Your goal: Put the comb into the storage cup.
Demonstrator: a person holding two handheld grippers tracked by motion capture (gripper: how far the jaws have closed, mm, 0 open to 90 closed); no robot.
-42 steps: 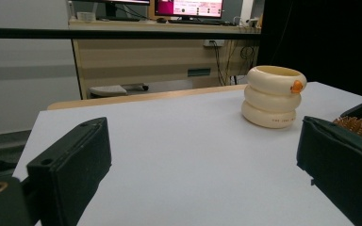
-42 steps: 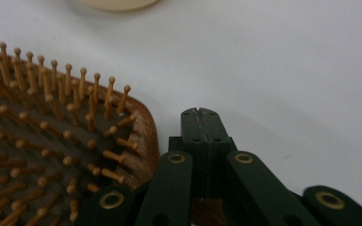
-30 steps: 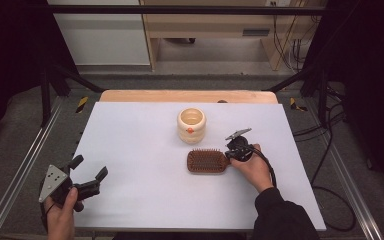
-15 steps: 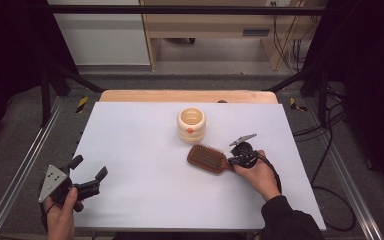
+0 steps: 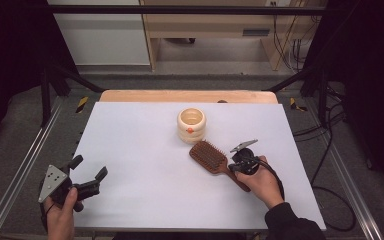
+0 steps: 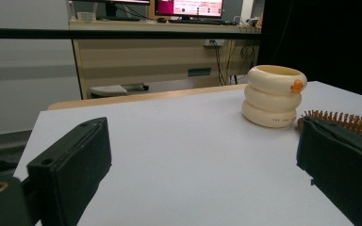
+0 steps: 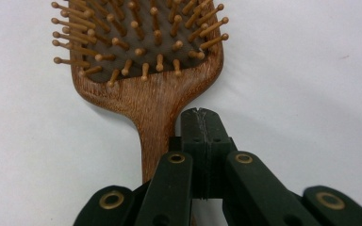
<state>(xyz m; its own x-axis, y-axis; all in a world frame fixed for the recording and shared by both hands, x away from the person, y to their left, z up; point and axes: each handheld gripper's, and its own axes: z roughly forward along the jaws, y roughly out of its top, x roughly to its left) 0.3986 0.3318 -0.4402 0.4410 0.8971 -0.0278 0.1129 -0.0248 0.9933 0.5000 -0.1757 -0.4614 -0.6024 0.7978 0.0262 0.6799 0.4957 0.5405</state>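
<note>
Wooden hairbrush [image 5: 211,158] lies bristles-up on the white desk [image 5: 140,150], just in front of the cream ringed cup [image 5: 191,125]; the right tongs [image 5: 241,164] sit clenched beside its handle, seemingly nudging it rather than gripping. From the left tongs [image 6: 202,183], released and idle at the desk's near corner, the cup [image 6: 274,95] and bristles [image 6: 344,123] show ahead. Over the right tongs [image 7: 201,127], the pressed-together tips touch the handle [image 7: 152,122]. Next, I judge, they must open and straddle the handle; the cup crowds the brush head.

no readable text, labels or signs
</note>
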